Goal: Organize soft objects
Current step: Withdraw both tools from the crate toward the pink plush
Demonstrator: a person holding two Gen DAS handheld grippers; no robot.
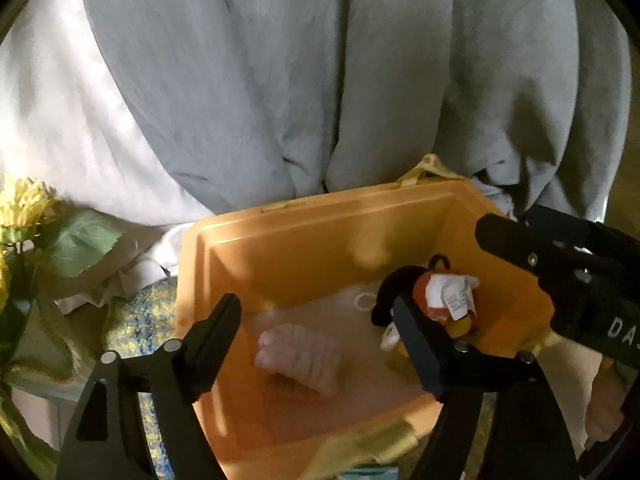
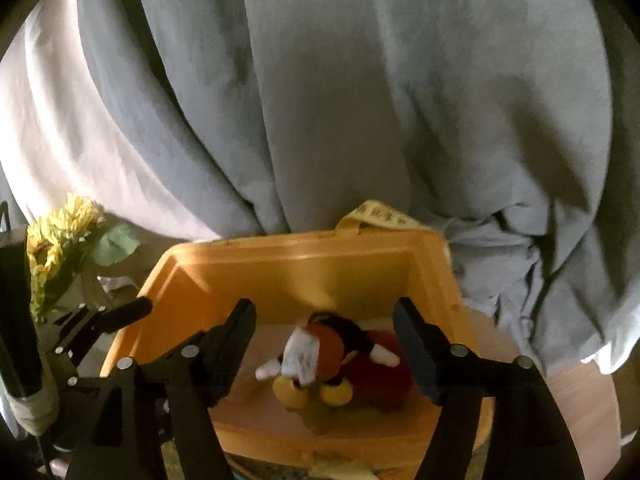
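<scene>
An orange plastic bin (image 1: 280,248) (image 2: 280,264) stands in front of me. A red and black plush toy (image 1: 436,296) (image 2: 340,356) with a white tag and yellow feet lies at the bin's right side. A pink soft roll (image 1: 300,360) lies on the bin floor in the left wrist view. My left gripper (image 1: 316,336) is open above the bin's near edge, empty. My right gripper (image 2: 324,344) is open, its fingers on either side of the plush toy and apart from it. The right gripper also shows in the left wrist view (image 1: 560,272) above the bin's right wall.
A grey blanket (image 1: 320,80) (image 2: 360,100) hangs in folds behind the bin, over white bedding (image 1: 52,120). Yellow artificial flowers (image 1: 20,208) (image 2: 60,236) with green leaves stand at the left. A blue and yellow knitted cloth (image 1: 140,320) lies left of the bin.
</scene>
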